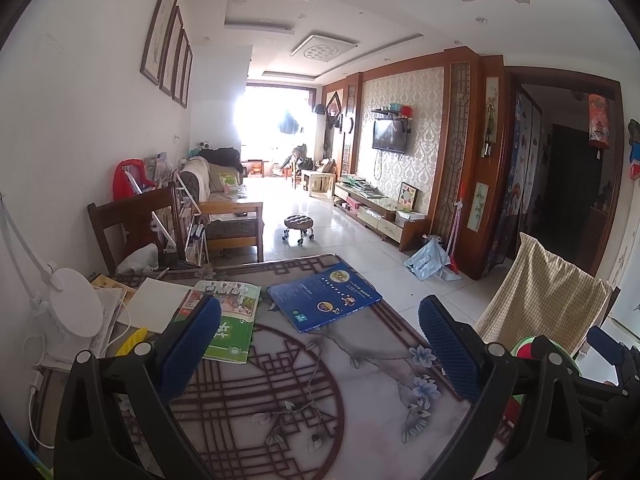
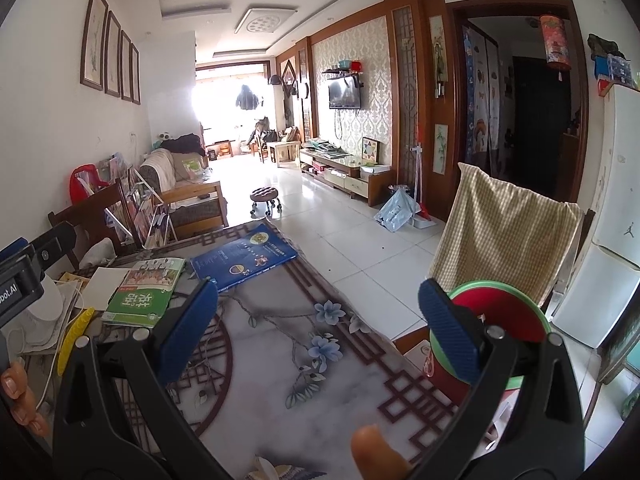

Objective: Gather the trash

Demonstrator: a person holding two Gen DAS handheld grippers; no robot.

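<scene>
My left gripper (image 1: 320,344) is open and empty above the patterned table (image 1: 280,400). My right gripper (image 2: 320,328) is open and empty above the same table (image 2: 280,360), to the right of the left one. A round red bin with a green rim (image 2: 504,308) stands past the table's right edge, partly hidden by my right finger (image 2: 448,328); it also shows in the left wrist view (image 1: 528,346). A crumpled bit of paper (image 2: 268,472) lies at the table's near edge. No other trash is plain on the table.
A blue book (image 1: 324,296), a green book (image 1: 228,320), a white sheet (image 1: 160,304) and a white lamp base (image 1: 76,308) lie at the table's far left. A chair with checked cloth (image 2: 504,232) stands right of the table. A fridge (image 2: 612,220) is far right.
</scene>
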